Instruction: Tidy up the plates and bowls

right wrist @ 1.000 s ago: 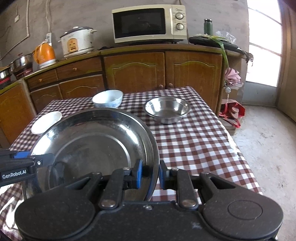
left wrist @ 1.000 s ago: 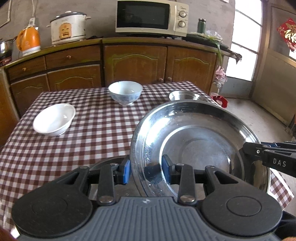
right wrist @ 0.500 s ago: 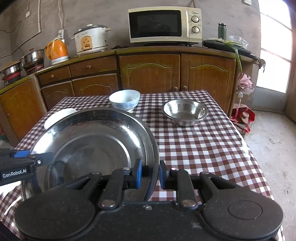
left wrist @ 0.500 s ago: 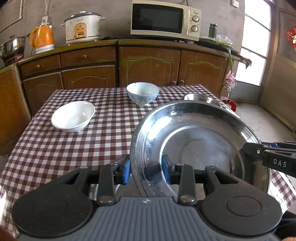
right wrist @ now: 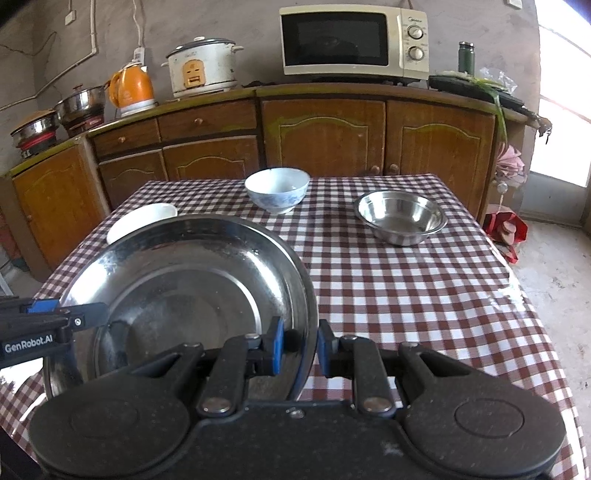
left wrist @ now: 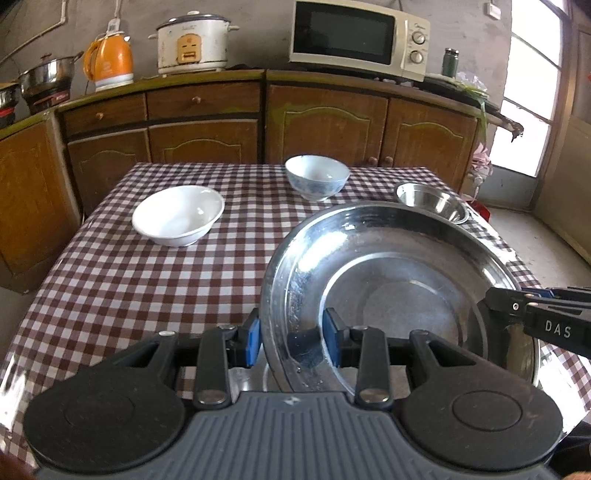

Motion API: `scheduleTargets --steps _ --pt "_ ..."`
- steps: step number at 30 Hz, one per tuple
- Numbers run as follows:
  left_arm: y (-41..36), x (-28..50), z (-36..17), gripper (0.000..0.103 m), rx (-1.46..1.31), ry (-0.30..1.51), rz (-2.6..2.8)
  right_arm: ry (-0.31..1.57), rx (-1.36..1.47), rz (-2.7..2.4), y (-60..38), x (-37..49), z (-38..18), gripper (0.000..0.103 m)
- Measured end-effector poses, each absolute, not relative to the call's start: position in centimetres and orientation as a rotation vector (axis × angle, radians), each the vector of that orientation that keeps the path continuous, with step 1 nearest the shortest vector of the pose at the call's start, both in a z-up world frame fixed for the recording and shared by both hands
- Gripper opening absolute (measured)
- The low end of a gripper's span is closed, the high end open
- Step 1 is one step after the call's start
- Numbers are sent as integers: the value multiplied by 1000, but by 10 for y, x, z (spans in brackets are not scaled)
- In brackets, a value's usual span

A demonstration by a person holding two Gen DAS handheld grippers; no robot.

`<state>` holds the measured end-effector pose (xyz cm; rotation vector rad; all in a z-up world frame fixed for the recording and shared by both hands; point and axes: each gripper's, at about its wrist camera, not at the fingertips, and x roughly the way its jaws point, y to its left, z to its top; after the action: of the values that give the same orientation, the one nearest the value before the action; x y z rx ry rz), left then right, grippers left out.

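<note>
Left wrist view: left gripper [left wrist: 291, 341] is clamped on the big steel plate [left wrist: 399, 291] rim. Right gripper [right wrist: 298, 347] pinches the opposite rim, above the checkered table [right wrist: 406, 280].

Grey plaster wall [right wrist: 229, 22] at the back, cables running down it. Brown wooden cabinets [right wrist: 325, 129] line it, with a cream microwave [right wrist: 354, 40], white rice cooker [right wrist: 201, 66] and orange kettle [right wrist: 131, 88] on top. Checked tablecloth [right wrist: 406, 280] in front. Daylight floods through the window [left wrist: 532, 85] at right onto the concrete floor [right wrist: 554, 273].
</note>
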<state>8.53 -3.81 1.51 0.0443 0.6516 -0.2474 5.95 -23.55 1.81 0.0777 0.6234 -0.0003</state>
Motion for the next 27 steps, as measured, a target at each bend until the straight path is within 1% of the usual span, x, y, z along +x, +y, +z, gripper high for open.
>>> scheduleTargets --steps 15,27 --pt "-15 90 4 36 47 698 -187 669 83 60 -211 76 -2 24" --pt "-11 102 -23 36 47 724 -191 706 49 59 -202 84 -23 24"
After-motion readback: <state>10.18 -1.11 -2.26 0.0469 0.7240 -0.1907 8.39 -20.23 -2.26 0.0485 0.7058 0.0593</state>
